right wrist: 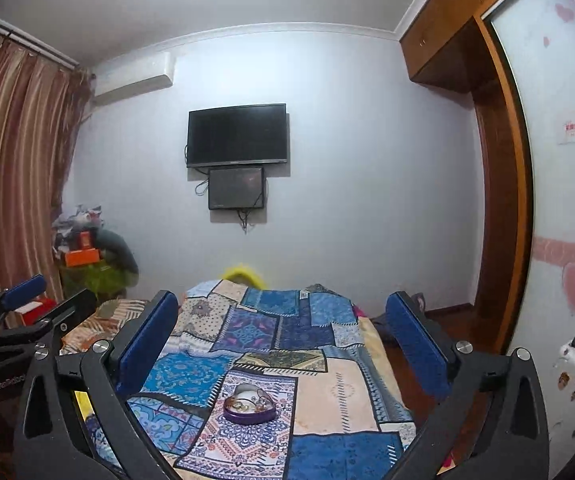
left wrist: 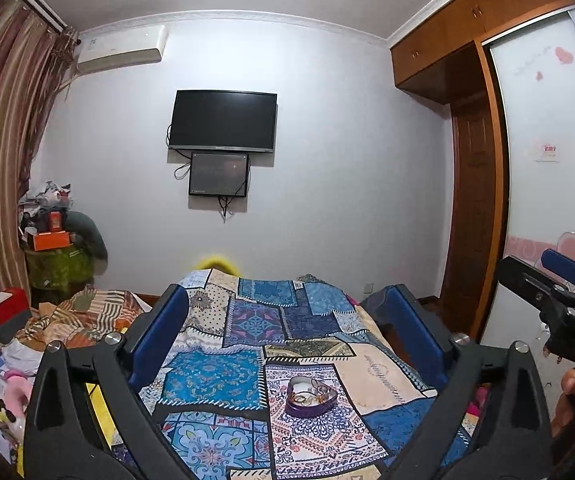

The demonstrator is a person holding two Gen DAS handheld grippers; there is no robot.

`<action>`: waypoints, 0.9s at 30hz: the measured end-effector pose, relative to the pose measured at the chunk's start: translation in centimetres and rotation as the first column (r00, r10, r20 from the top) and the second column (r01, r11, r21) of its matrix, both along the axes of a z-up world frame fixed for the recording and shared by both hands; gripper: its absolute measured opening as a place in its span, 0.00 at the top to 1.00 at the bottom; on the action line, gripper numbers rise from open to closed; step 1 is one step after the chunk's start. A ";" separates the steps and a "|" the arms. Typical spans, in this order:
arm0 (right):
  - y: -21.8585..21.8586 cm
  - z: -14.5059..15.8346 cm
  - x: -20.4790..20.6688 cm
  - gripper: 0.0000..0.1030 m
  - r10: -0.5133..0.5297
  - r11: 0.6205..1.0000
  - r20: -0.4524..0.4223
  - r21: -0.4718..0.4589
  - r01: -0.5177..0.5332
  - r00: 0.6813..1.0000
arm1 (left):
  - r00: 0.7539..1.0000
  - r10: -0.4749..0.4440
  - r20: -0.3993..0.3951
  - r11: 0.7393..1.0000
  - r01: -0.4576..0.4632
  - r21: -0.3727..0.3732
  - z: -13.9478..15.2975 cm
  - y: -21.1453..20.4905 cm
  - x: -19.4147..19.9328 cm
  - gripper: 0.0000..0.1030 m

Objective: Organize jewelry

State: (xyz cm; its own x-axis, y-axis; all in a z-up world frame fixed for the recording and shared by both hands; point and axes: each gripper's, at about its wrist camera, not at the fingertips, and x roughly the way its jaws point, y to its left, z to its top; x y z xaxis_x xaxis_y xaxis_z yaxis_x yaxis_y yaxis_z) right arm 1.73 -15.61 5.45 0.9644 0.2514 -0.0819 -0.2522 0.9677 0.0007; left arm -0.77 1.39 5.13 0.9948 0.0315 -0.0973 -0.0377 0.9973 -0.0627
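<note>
A purple heart-shaped jewelry dish [left wrist: 311, 397] sits on a patchwork cloth [left wrist: 247, 336] on a table; it holds a pale bangle and some small gold pieces. It also shows in the right wrist view [right wrist: 249, 404]. My left gripper [left wrist: 287, 304] is open and empty, held above and behind the dish. My right gripper [right wrist: 283, 312] is open and empty too, at about the same height. The right gripper shows at the right edge of the left wrist view [left wrist: 567, 300], and the left gripper shows at the left edge of the right wrist view [right wrist: 23, 312].
A bed with striped bedding [left wrist: 83, 316] lies left of the table. A red box [left wrist: 7, 308] and clutter sit at far left. A wardrobe [left wrist: 547, 160] stands on the right. A TV [left wrist: 223, 120] hangs on the far wall.
</note>
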 end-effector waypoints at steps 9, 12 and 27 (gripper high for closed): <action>-0.7 -0.9 -0.7 0.00 0.008 1.000 -0.019 -0.005 -0.008 1.000 | 1.000 0.005 -0.013 1.000 -0.005 0.000 -0.3 -0.1 0.0 0.03; -0.9 -0.9 -0.9 0.00 0.007 1.000 -0.024 -0.005 -0.007 1.000 | 1.000 0.004 -0.017 1.000 -0.004 0.000 -0.5 0.0 0.0 0.03; -1.2 -0.8 -1.0 0.00 0.005 1.000 -0.046 -0.001 -0.005 0.999 | 0.999 0.006 -0.043 1.000 -0.005 0.003 -0.9 0.2 0.7 0.03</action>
State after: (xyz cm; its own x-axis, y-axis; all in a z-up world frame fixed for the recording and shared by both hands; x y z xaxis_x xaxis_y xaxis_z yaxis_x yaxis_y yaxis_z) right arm 0.71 -16.81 4.67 0.9583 0.2562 -0.1265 -0.2569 0.9664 0.0115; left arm -0.06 1.55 4.19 0.9895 0.0374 -0.1395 -0.0458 0.9973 -0.0576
